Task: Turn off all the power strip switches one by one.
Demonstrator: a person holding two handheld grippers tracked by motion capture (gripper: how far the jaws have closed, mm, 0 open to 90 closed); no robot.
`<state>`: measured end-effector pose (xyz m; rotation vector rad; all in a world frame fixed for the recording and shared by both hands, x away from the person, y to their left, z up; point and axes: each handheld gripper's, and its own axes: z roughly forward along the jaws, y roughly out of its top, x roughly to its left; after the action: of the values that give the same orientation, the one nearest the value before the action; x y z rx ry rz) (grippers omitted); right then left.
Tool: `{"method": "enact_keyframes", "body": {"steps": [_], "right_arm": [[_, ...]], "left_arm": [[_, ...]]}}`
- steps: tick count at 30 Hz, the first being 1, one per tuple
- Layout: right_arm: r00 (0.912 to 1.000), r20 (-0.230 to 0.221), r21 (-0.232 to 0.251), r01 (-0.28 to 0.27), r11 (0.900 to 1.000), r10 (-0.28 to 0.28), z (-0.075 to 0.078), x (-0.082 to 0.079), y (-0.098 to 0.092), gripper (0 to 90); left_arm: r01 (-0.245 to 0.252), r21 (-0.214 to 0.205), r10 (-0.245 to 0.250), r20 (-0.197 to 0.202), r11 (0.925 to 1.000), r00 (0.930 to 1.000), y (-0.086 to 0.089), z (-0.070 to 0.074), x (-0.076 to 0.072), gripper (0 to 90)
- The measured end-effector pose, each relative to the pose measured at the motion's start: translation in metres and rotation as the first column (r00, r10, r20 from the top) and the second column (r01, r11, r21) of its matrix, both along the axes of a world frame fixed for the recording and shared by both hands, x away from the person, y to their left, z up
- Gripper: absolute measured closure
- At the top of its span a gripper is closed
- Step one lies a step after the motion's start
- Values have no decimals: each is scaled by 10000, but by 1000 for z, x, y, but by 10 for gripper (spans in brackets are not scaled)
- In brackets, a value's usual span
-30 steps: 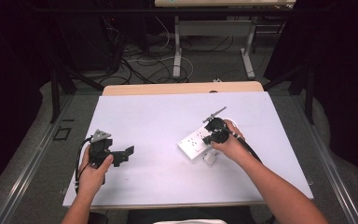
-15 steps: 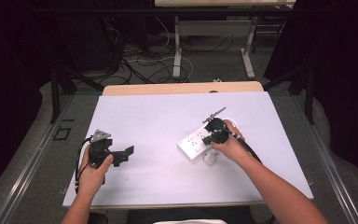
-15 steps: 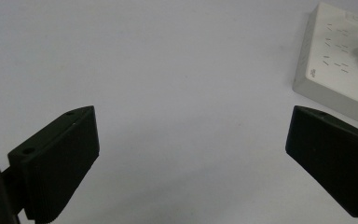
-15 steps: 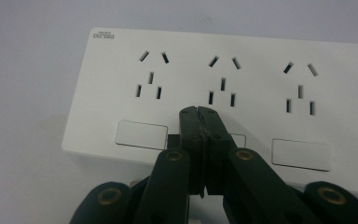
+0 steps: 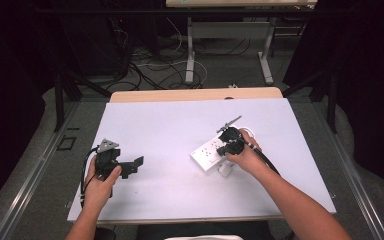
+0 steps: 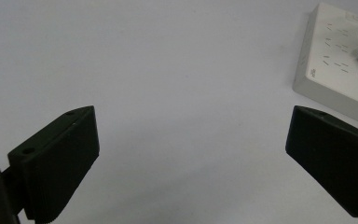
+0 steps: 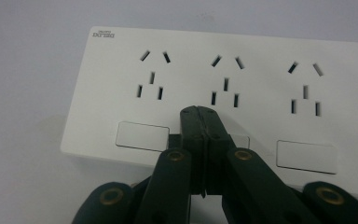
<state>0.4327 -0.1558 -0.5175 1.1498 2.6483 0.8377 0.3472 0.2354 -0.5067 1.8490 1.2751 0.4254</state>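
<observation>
Spreading across most of the high view, the white table carries everything. On its right half, toward the person's right hand, lies a white power strip, flat, set at a slant to the table's edges. In the right gripper view its face shows three sockets in a row, each with a rectangular switch below it. The right tongs are pressed shut, jaw against jaw, with nothing between them; their tip sits over the middle switch, just under the middle socket, though whether it touches cannot be told. The left tongs rest well apart on the table's left half, jaws spread wide and empty.
</observation>
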Motion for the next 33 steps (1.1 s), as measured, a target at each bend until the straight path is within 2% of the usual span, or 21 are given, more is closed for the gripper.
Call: {"method": "enact_keyframes", "body": {"steps": [1,4,5,6,7,8,9,12,23,27,30,31,33], "right_arm": [[9999,142,171,15,9999,-18,-1,0,0,900],[9999,133,177,21,9998,-24,-1,0,0,900],[9999,-126,-113,41,9999,-43,1,0,0,900],[9998,99,239,157,9996,-160,-2,0,1,900],[9997,-185,-73,155,9999,-157,1,0,0,900],[10000,10,22,32,10000,-32,-1,1,0,900],[9996,-179,-53,201,9998,-202,1,0,1,900],[9998,-65,-56,180,9998,-180,0,0,1,900],[9997,-107,-64,205,9998,-205,1,0,0,900],[9998,-135,35,178,9998,-178,2,-2,1,900],[9999,72,296,126,9995,-128,1,-2,1,900],[9999,-146,-68,45,10000,-46,5,-2,1,900],[9999,-121,-64,34,10000,-35,5,-2,1,900]], "left_arm": [[-5,0,5,0,10000,10000,0,0,0,28],[-3,-1,3,5,10000,10000,0,0,0,28],[-4,-6,4,8,10000,10000,0,0,0,28],[-7,-7,7,7,10000,10000,0,0,0,28],[-4,-3,4,5,10000,10000,0,0,0,28],[-2,2,2,5,10000,10000,0,0,0,28],[-2,5,2,1,10000,10000,0,0,0,28],[37,76,-37,20,10000,10000,0,0,0,28],[-12,-1,12,-10,10000,10000,0,0,0,28],[-15,-23,15,5,10000,10000,0,0,0,28],[-6,-12,6,3,10000,10000,0,0,0,28],[1,-10,-1,6,10000,10000,0,0,0,28],[-4,-12,4,3,10000,10000,0,0,0,28]]}}
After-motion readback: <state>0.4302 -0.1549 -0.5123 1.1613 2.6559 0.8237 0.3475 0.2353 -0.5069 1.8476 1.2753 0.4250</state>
